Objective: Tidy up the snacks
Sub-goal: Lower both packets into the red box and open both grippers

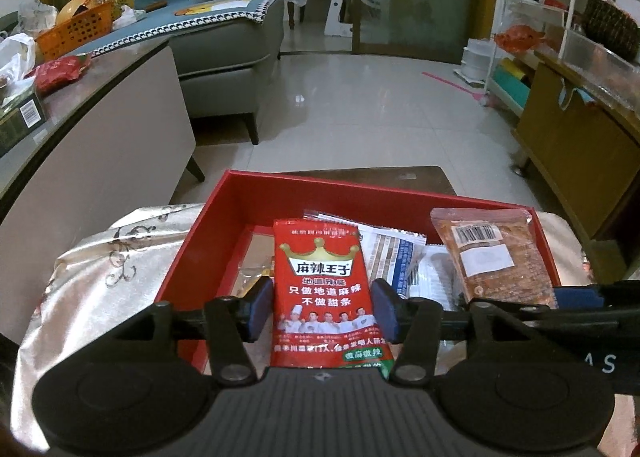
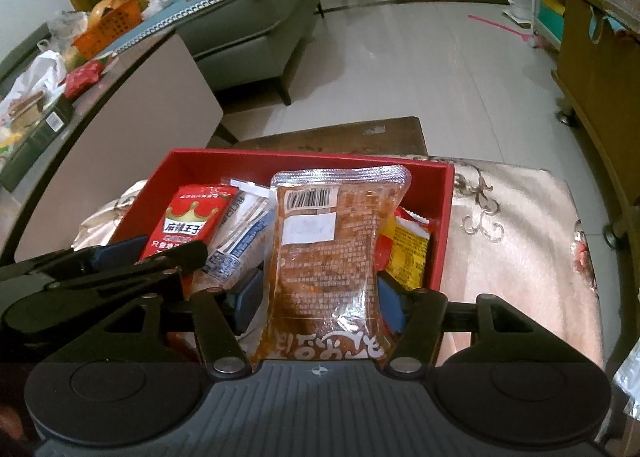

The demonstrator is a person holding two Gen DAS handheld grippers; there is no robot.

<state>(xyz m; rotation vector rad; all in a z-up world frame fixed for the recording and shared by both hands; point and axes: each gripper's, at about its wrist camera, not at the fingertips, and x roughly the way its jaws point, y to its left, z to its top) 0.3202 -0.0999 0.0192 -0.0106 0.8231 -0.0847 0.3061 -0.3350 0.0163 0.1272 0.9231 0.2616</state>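
A: The red spicy-strip packet (image 1: 326, 289) is clamped upright in the left gripper (image 1: 324, 313), long axis running forward over the red box (image 1: 224, 193). Is the right side noted?

B: Noted — the clear brown snack pouch (image 2: 324, 257) is pinched in the right gripper (image 2: 320, 297), likewise lengthwise, above the box's right half. A yellow packet (image 2: 404, 253) beneath is shown only in the right view; the box's left floor is shown only in the left view.

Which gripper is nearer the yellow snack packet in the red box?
Right. The right gripper holds the clear brown pouch beside the yellow packet; the left gripper is farther left, across the pouch.
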